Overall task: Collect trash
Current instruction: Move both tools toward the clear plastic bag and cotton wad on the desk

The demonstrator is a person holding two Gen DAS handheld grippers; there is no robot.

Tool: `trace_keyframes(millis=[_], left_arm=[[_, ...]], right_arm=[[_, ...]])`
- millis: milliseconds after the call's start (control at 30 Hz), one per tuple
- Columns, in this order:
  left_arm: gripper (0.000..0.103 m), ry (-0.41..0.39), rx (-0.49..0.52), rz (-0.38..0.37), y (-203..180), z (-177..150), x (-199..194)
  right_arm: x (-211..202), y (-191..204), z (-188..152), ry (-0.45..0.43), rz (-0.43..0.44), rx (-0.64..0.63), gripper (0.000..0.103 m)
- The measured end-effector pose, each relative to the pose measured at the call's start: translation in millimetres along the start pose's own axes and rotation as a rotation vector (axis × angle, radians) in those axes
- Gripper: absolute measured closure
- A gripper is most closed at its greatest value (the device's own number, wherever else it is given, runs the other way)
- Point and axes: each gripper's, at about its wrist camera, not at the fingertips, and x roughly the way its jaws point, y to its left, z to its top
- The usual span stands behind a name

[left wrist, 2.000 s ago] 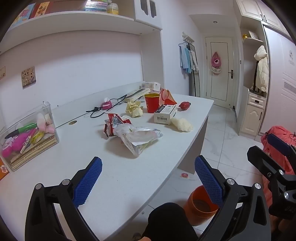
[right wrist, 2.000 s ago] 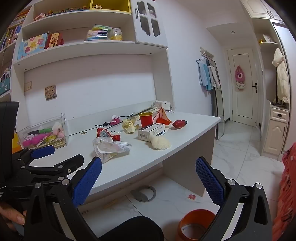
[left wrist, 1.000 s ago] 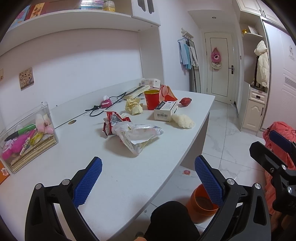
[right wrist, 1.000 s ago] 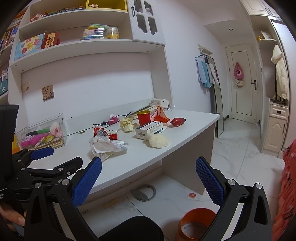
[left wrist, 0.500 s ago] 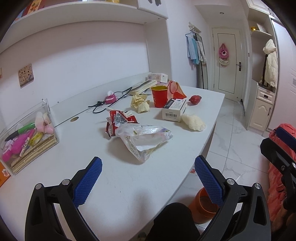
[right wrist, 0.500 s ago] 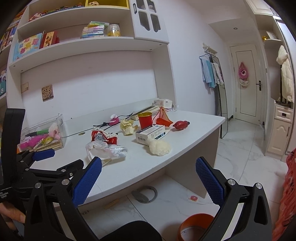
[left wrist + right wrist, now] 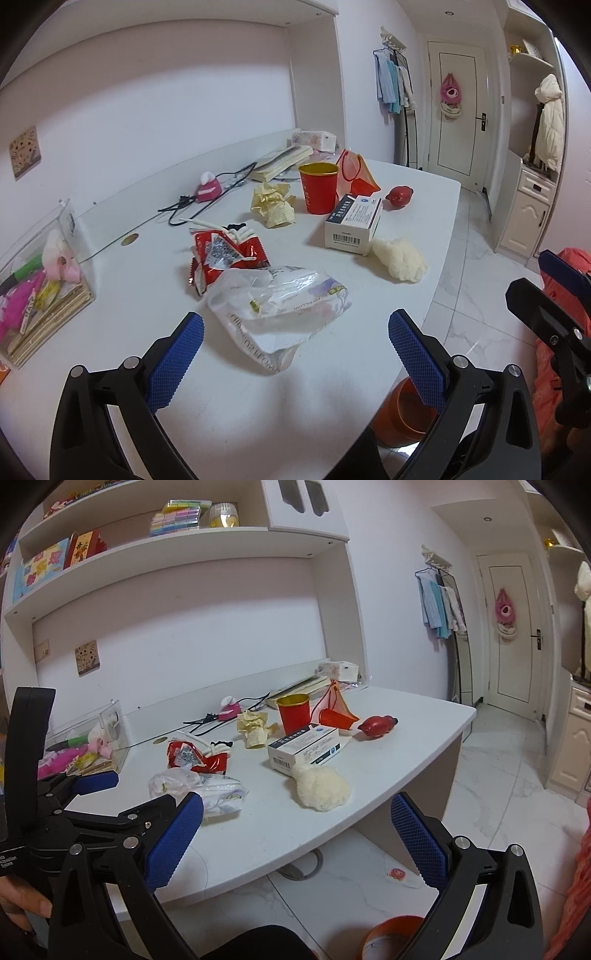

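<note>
- A clear plastic box (image 7: 66, 254) stands at the far left of the white desk (image 7: 155, 306). It holds a green marker, pink items and flat stacked papers.
- A red paper cup (image 7: 318, 188) with a gold inner wall stands upright toward the far side of the desk. What it holds cannot be seen.
- An orange bin (image 7: 404, 417) sits on the floor below the desk's near right edge, partly hidden by the left gripper's right finger. Its contents are not clear.
- A white carton with a barcode (image 7: 352, 224) lies flat just right of the cup.
- The trash is spread over the middle of the desk. A crumpled clear plastic bag (image 7: 277, 310) lies nearest, with a torn red snack wrapper (image 7: 221, 258) touching its far side.
- A crumpled yellow paper wad (image 7: 273, 205) lies left of the cup. A fluffy cream-white clump (image 7: 400, 260) lies near the right edge, just beside the carton.
- A small red object (image 7: 399, 196) rests far right. A red cone-shaped paper bag (image 7: 354, 173) stands behind the cup.
- A pink gadget (image 7: 208, 188) with a black cable (image 7: 207, 206) lies near the back wall.
- The left gripper (image 7: 295, 354) hangs just above the near desk edge, jaws spread wide and empty, with the plastic bag between and beyond its blue pads.
- The right gripper (image 7: 295, 834) is off the desk's near right side, jaws spread wide and empty, facing the cream clump.
- Nothing lies between the left gripper and the plastic bag.
</note>
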Motion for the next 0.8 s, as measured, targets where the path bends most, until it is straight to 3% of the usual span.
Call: trace_keyframes(millis=[233,567,800], left_arm=[[0.004,0.024,-0.016,0.000,4.8,14.4,21.6],[0.004,0.093,-0.059,-0.002,20.0,16.3,45.5],[0.004,0.128,-0.037,0.003,18.2,17.0,56.5]], right_arm=[[26.8,-10.0,15.0,-0.001,0.019,-0.030,0.004],[70.3,-7.2,21.8,0.084,0.077,-0.065,0.004],[85.4,-11.3,27.1,0.104,0.096,-0.059,0.004]])
